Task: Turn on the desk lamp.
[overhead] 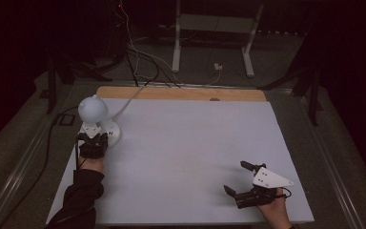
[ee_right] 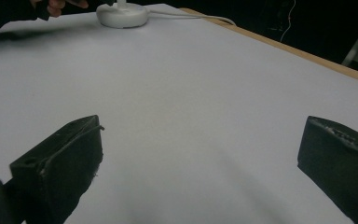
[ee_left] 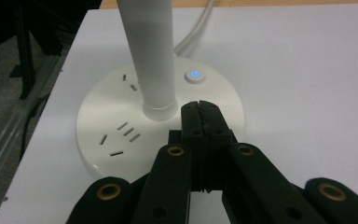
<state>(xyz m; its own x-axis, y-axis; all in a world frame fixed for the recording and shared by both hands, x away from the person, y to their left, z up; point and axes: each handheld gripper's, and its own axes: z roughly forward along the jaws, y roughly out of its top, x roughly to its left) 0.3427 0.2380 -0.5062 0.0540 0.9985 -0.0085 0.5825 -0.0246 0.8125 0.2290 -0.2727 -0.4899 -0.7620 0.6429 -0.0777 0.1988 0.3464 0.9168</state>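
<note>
A white desk lamp stands at the table's left, with a round head [overhead: 93, 109], a straight stem [ee_left: 151, 56] and a round base [ee_left: 121, 121] carrying socket slots. A small button [ee_left: 195, 75] on the base glows blue. My left gripper [ee_left: 200, 109] is shut with nothing between its jaws. Its tips sit over the base just in front of the stem, and I cannot tell whether they touch it. From above, the left gripper [overhead: 96, 137] lies at the base's near edge. My right gripper [overhead: 237, 177] is open and empty near the front right, its jaws wide apart over bare table [ee_right: 200, 154].
The lamp's white cable [overhead: 128, 98] runs off the table's far edge, where a wooden strip [overhead: 181, 93] shows. The white tabletop [overhead: 190, 143] is bare between the grippers. A desk frame [overhead: 214, 33] and cables stand on the dark floor beyond.
</note>
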